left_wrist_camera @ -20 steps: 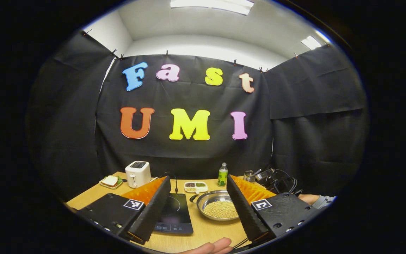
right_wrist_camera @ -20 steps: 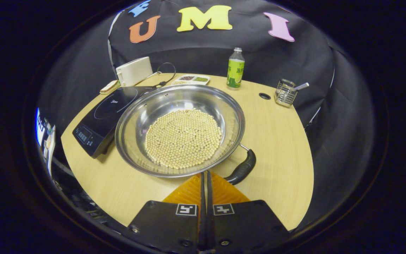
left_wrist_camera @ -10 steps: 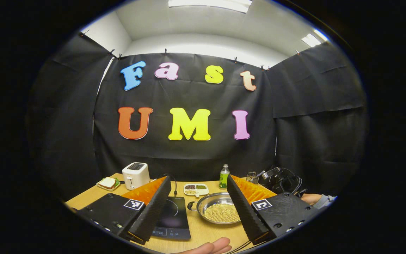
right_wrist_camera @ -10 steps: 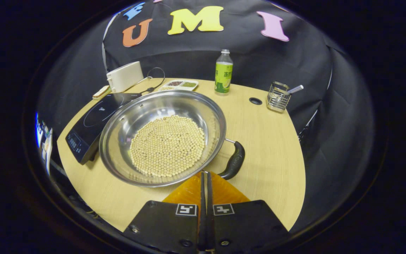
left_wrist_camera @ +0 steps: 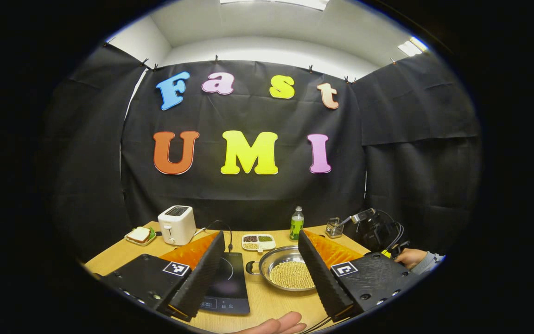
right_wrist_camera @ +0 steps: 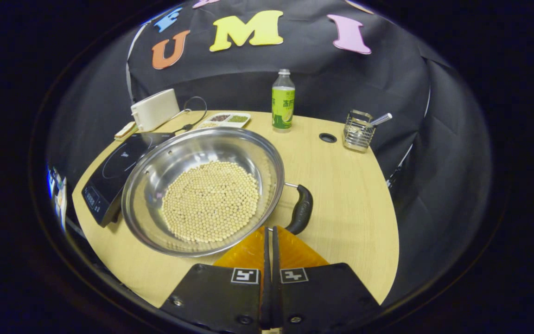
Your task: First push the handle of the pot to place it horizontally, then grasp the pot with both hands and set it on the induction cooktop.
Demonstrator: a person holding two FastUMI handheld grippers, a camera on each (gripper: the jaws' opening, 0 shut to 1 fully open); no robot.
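Observation:
A steel pot [right_wrist_camera: 202, 185] full of pale beans [right_wrist_camera: 210, 202] stands on the wooden table, its rim just right of the black induction cooktop [right_wrist_camera: 109, 171]. The pot's black handle [right_wrist_camera: 300, 208] sticks out on the right side. My right gripper [right_wrist_camera: 269, 228] is shut with nothing between its fingers, its tips right beside the handle's near end. In the left gripper view the pot [left_wrist_camera: 288, 273] sits beside the cooktop [left_wrist_camera: 227, 283], with a second black handle [left_wrist_camera: 250, 267] on its left. My left gripper [left_wrist_camera: 261, 233] hangs open, well short of both.
At the back stand a white toaster [right_wrist_camera: 154, 109], a divided tray [right_wrist_camera: 223, 119], a green bottle [right_wrist_camera: 282, 102] and a wire holder [right_wrist_camera: 359, 130]. A cable hole [right_wrist_camera: 327, 138] lies behind the pot. A sandwich plate [left_wrist_camera: 139, 235] sits far left. Fingers [left_wrist_camera: 276, 324] show at the near edge.
The pot has turned on the table, its right handle swinging from the near-right round to the right side beside my shut right gripper. The left gripper drew back a little.

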